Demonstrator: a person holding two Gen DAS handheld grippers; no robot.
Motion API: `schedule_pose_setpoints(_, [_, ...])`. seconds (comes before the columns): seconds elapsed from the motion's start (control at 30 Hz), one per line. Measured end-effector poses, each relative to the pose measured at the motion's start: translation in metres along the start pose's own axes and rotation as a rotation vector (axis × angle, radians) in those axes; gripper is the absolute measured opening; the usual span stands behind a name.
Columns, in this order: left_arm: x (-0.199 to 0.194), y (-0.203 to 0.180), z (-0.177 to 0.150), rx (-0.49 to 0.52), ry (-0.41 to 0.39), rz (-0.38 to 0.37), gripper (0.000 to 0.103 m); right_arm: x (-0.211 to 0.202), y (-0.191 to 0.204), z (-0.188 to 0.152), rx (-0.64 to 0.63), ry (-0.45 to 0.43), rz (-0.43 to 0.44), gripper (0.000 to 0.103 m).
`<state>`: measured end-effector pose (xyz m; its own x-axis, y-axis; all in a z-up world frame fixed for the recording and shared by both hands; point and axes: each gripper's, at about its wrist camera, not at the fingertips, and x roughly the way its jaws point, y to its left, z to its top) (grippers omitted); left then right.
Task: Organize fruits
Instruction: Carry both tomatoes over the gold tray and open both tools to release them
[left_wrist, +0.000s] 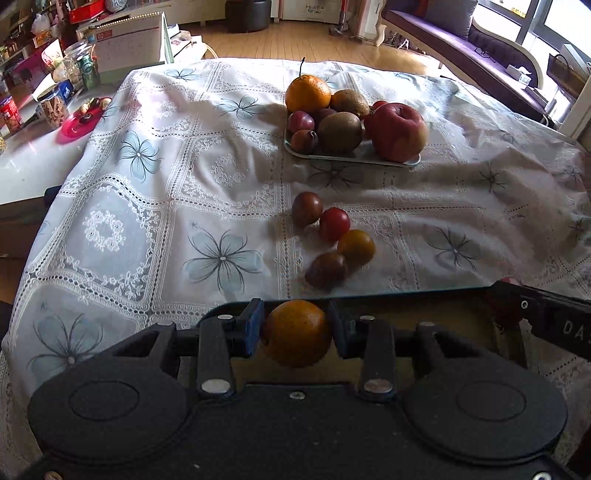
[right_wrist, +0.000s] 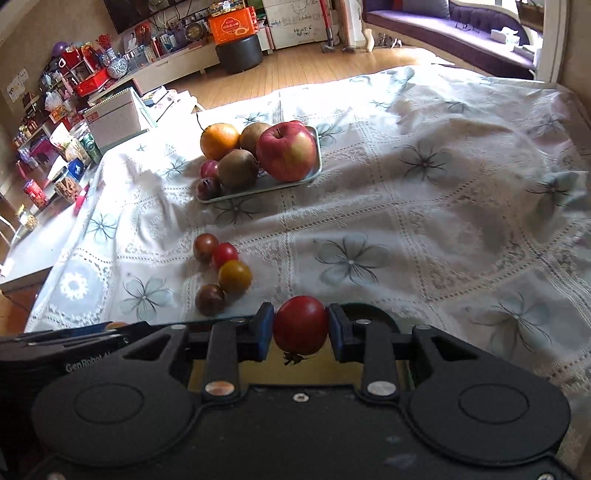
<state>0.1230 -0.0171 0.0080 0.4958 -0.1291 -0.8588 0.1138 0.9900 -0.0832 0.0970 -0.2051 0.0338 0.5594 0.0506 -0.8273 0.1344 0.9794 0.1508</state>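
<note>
The bench (left_wrist: 155, 206), covered by a white lace tablecloth (right_wrist: 424, 221) with blue flowers, filled both views. The tray (left_wrist: 354, 157) sat at 12 o'clock in the left wrist view and at 11 o'clock in the right wrist view. It carried, by size, a red apple (left_wrist: 399, 131), an orange (left_wrist: 307, 92), two kiwis (left_wrist: 340, 131) and small plums (left_wrist: 303, 141).

Four loose cherry tomatoes (left_wrist: 334, 223) lay on the cloth between the tray and the claws, in a curved row, each touching or just beside its neighbour.

The left claw (left_wrist: 296, 330) pinched an orange cherry tomato (left_wrist: 296, 332) between its blue pads (left_wrist: 254, 325). The right claw (right_wrist: 301, 326) pinched a red cherry tomato (right_wrist: 300, 325); its calyx pointed down toward 6 o'clock, so the stem axis ran roughly vertical, across the grip line. The orange tomato looked near-round, and its stem end could not be seen.

Handling judgement: both tomatoes are likely light, smooth-skinned and soft, so they may slip or split under firm pressure. Grip across the widest part, as shown. The tray was crowded; released tomatoes could roll, so low gaps beside the plums appear the safer spots.
</note>
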Motion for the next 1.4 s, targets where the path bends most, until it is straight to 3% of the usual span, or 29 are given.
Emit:
schedule_pose_setpoints(0.27, [-0.010,-0.013,-0.040,0.025,-0.012,-0.016,0.046,-0.019,-0.006,-0.048,0.036,0.014,0.074,0.033])
schedule_pose_setpoints(0.4, [-0.011,-0.017,-0.053,0.013,-0.023,0.008,0.046,-0.019,-0.002,-0.059,0.026,0.030,0.063,0.033])
schedule_pose_setpoints(0.7, [0.006,-0.020,-0.063,-0.005,0.024,0.052,0.046,-0.008,-0.003,-0.063,0.016,0.039,-0.030,0.033])
schedule_pose_setpoints(1.4, [0.017,-0.022,-0.067,-0.001,0.071,0.049,0.047,-0.002,0.001,-0.070,-0.001,0.062,-0.028,0.033])
